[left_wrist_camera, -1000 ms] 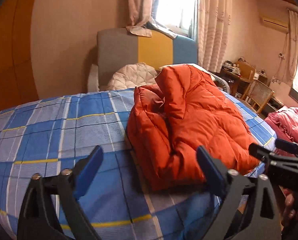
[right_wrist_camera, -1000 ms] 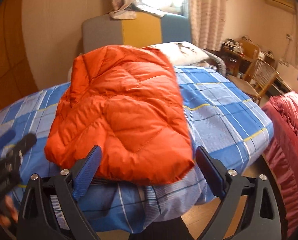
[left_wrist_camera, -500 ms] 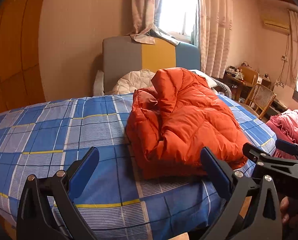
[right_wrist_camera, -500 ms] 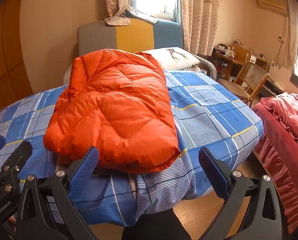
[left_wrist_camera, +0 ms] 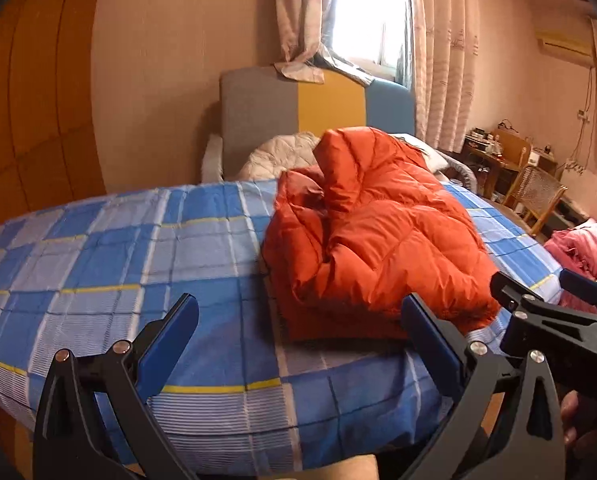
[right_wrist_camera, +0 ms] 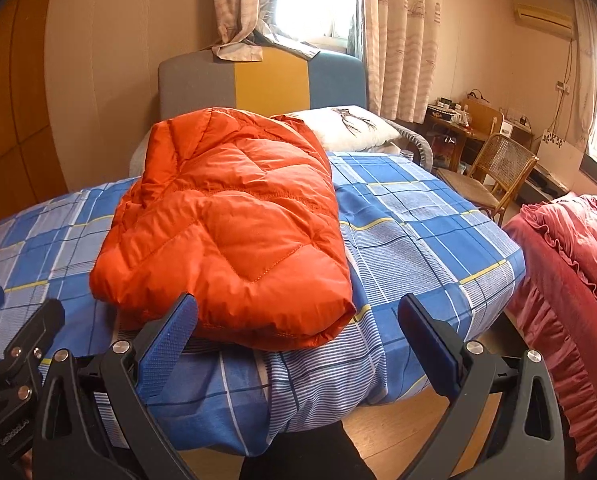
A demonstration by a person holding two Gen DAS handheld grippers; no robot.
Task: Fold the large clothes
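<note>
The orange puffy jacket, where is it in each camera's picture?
Left wrist view: the orange puffy jacket lies folded right of the middle, on the blue checked bed.
Right wrist view: the jacket lies left of the middle, on the same bed.
Shared landmark: the grey, yellow and blue headboard behind the jacket, under the window.

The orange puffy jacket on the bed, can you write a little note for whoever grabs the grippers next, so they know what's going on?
Left gripper: open, holding nothing, at the near edge of the bed.
Right gripper: open, holding nothing, just short of the jacket's near edge.
Orange puffy jacket: folded into a thick bundle on the blue checked bedsheet, below the white pillow.
Done: the jacket looks folded and let go.
Left: one flap sticks up at the far end in the left view; maybe tuck it flat. No other clothes are laid out for folding.
</note>
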